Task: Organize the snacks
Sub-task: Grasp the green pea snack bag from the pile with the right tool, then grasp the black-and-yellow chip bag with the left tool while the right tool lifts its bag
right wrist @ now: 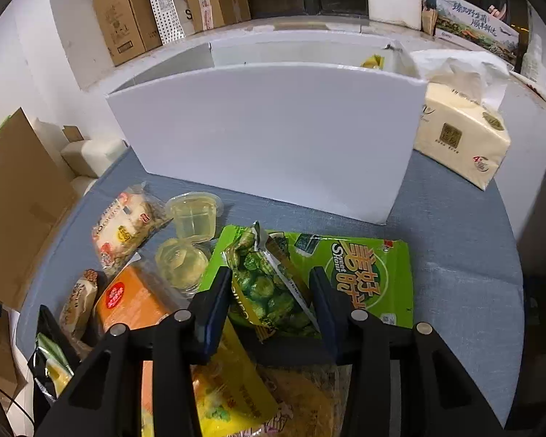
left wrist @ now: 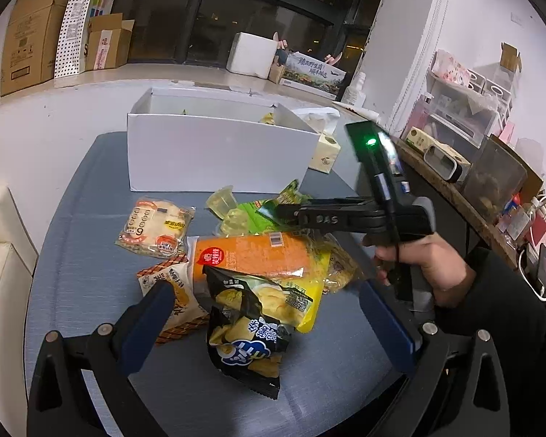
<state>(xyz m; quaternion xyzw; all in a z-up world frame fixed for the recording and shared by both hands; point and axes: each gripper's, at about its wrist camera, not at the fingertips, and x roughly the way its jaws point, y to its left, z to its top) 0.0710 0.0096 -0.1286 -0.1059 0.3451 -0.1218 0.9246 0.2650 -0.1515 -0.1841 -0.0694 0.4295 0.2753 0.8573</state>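
A pile of snacks lies on the blue table in front of a white box (left wrist: 214, 153). My left gripper (left wrist: 269, 313) is open, its fingers either side of a black chip bag (left wrist: 247, 331) that lies on an orange-and-yellow pack (left wrist: 258, 258). My right gripper (right wrist: 269, 302) is shut on a small green pea packet (right wrist: 269, 284) and holds it over a large green seaweed bag (right wrist: 360, 273). In the left wrist view the right gripper (left wrist: 291, 211) reaches in from the right. Two jelly cups (right wrist: 194, 215) and a bread pack (left wrist: 156, 227) lie nearby.
A tissue pack (right wrist: 462, 134) stands right of the white box, which shows a yellow item (right wrist: 373, 61) inside. Cardboard boxes (left wrist: 29, 36) line the sill behind. A cluttered shelf (left wrist: 466, 153) runs along the right. A brown cardboard sheet (right wrist: 14, 204) leans at the left.
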